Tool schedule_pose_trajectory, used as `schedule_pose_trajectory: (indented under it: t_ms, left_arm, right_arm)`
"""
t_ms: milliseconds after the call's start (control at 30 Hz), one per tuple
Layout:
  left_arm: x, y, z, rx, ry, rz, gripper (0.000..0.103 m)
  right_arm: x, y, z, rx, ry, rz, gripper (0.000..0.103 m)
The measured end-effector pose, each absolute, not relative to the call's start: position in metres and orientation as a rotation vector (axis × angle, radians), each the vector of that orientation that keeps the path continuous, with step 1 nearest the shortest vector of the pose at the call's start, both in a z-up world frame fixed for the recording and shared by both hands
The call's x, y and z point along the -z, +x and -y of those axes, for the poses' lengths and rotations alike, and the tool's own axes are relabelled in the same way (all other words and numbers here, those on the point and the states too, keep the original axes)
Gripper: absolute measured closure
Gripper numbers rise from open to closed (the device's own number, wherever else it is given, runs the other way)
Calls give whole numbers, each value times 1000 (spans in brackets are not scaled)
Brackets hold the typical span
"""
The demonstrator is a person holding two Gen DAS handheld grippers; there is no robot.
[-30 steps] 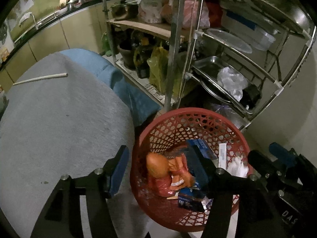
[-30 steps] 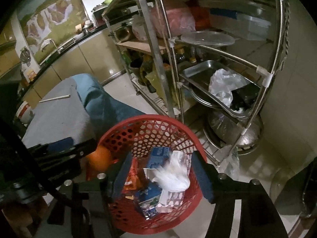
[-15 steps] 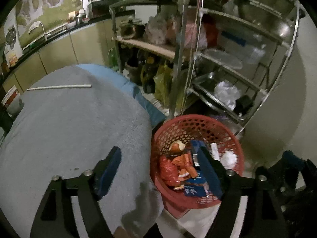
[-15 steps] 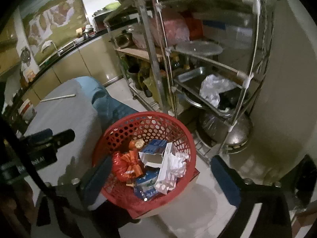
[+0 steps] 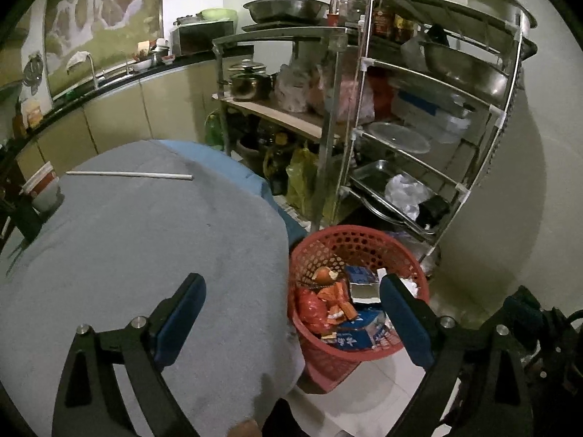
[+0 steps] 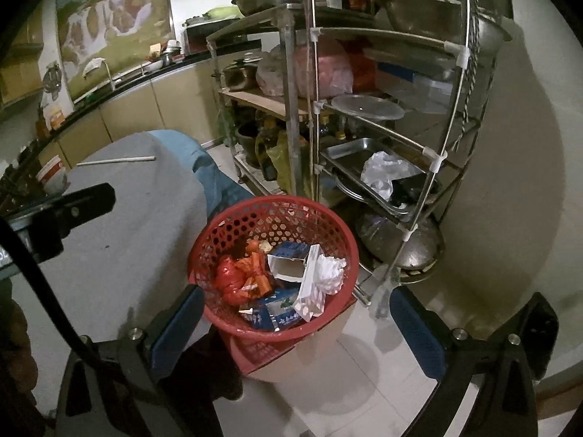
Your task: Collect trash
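Down on the tiled floor stands the red basket (image 6: 273,269), just beside the edge of the grey-covered table (image 5: 127,255) and in front of a steel rack (image 6: 382,116). It holds the collected trash: a crumpled red wrapper (image 6: 227,282), orange wrappers (image 6: 255,273), an opened blue carton (image 6: 289,260), crumpled white paper (image 6: 329,273) and another blue carton (image 6: 278,311) toward the near rim. In the left view the same basket (image 5: 364,251) lies between table and rack, with a bitten brown piece (image 5: 322,274) near its far side. The left gripper (image 5: 291,324) hangs above the table edge and the basket, its jaws spread wide and holding nothing; one blue pad sits over the cloth, the other over the basket's near rim. The right gripper (image 6: 297,331) hovers above the basket's near rim, jaws likewise spread wide and empty. On the table lie a thin white stick (image 5: 129,174) and, near its far left edge, a red-and-white cup (image 5: 42,187). The rack carries metal bowls, a tray (image 6: 353,156) with a white plastic bag (image 6: 382,173), a pot and pink bags. A counter with cabinets (image 5: 120,109) runs behind the table.
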State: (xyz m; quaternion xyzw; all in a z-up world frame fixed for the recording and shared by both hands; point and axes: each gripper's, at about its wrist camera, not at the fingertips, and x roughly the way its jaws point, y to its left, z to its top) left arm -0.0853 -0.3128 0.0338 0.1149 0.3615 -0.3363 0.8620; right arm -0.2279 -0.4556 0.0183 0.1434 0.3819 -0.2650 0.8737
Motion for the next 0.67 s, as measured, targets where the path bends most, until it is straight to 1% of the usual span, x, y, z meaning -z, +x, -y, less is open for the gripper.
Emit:
schedule_pose_trajectory:
  t_ms: [300,533,667]
  left_arm:
    - [-30,-87,318,721,234,-761,7]
    - [-20,-82,330,742,231,-811,7]
    - [-18,-85,332,722,259,-783,7]
  right_arm:
    - [-18,-227,456,558,312,-779,0]
    - [-8,-227,468,569,350,-789,0]
    - [-4,-229,471,575,363,-792,0]
